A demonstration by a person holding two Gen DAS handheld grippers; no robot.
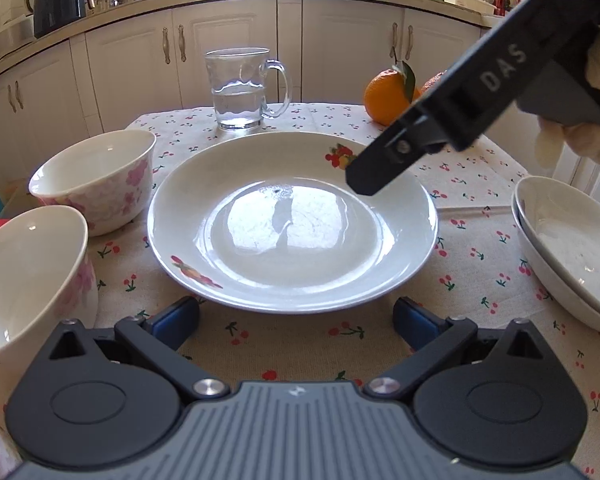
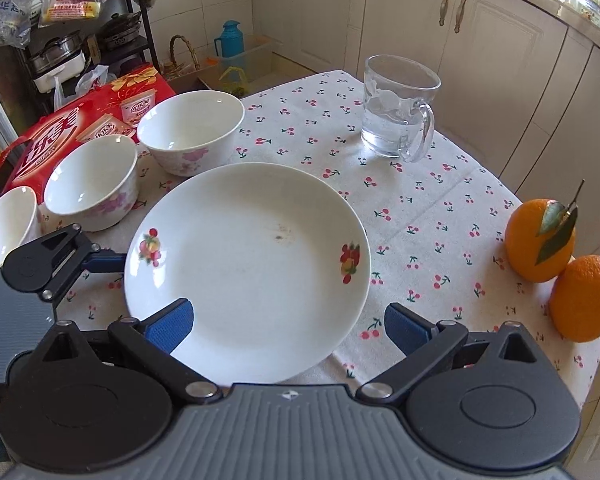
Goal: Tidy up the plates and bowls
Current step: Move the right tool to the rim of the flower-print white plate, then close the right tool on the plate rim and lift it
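A white plate (image 1: 292, 224) (image 2: 244, 264) with fruit prints lies in the middle of the cherry-print tablecloth. My left gripper (image 1: 296, 320) stands open just short of its near rim, holding nothing. My right gripper (image 2: 290, 328) is open too, low over the plate's opposite edge, one blue pad (image 2: 172, 326) above the rim and the other above the cloth. In the left wrist view the right gripper (image 1: 380, 168) reaches down from the upper right. Three pink-flowered bowls (image 2: 192, 132) (image 2: 92, 180) (image 2: 8, 224) stand beside the plate. Two stacked white dishes (image 1: 572, 248) sit at the right.
A glass mug (image 1: 244, 88) (image 2: 396, 108) with water stands behind the plate. Two oranges (image 2: 540, 240) (image 2: 584, 296) sit near the table edge. A red box (image 2: 80, 132) lies beyond the bowls. Kitchen cabinets (image 1: 228, 48) line the back.
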